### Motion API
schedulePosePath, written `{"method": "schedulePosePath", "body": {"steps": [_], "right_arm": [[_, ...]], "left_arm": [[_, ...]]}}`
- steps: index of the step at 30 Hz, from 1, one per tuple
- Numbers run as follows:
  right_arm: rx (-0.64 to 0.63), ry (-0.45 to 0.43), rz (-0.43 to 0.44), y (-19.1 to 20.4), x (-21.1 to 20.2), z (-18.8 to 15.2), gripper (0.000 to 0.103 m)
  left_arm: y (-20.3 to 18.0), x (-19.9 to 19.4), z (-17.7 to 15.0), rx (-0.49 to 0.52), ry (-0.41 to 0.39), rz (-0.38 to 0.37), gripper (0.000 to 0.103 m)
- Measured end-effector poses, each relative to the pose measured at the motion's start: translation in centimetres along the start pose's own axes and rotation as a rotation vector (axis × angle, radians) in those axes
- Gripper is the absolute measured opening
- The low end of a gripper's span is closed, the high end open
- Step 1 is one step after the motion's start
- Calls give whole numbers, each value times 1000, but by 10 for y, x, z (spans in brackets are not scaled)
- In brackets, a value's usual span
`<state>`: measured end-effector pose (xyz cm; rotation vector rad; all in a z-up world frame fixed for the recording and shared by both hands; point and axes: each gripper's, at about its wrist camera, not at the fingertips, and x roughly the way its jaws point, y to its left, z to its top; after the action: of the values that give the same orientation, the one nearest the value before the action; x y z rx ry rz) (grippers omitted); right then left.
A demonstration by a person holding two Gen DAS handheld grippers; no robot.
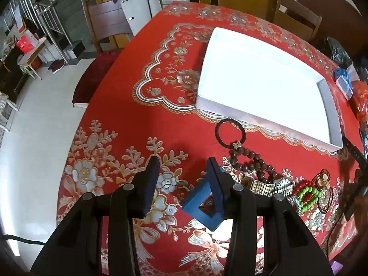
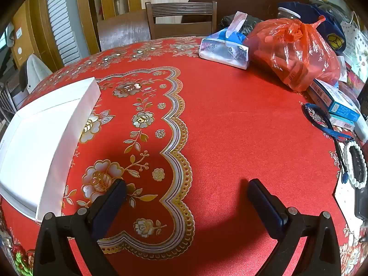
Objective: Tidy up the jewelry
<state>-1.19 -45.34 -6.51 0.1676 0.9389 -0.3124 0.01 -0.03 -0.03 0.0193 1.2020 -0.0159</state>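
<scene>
tablecloth [image 2: 230,119] red floral, chairs [image 2: 181,18] beyond

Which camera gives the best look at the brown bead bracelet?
The left wrist view. The brown bead bracelet lies there in full on the red tablecloth, between the black hair tie and the wristwatch, near the white tray. The right wrist view does not show it at all.
</scene>
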Motion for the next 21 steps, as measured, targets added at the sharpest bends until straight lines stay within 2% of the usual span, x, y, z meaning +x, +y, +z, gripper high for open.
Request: {"method": "schedulePosePath", "body": {"steps": [3, 4, 7, 9, 12, 17, 21], "right_arm": [[-2, 3, -2, 0, 0, 0, 103], [-4, 25, -3, 0, 0, 0, 103], [33, 102, -43, 2, -9, -8, 103], [55, 100, -48, 8, -28, -17, 103], [73, 89, -2, 22, -65, -34, 103], [86, 91, 76, 64, -124, -58, 103], [58, 41, 125, 101, -167, -72, 103]], "left_arm": [[-4, 3, 1, 15, 8, 1, 42], [5, -2, 0, 7, -8, -36, 42], [11, -16, -5, -1, -24, -39, 42], [15, -25, -14, 0, -31, -38, 42], [14, -20, -22, -7, -38, -29, 42], [8, -27, -28, 10, -58, -63, 42], [-2, -38, -34, 48, -84, -84, 42]]}}
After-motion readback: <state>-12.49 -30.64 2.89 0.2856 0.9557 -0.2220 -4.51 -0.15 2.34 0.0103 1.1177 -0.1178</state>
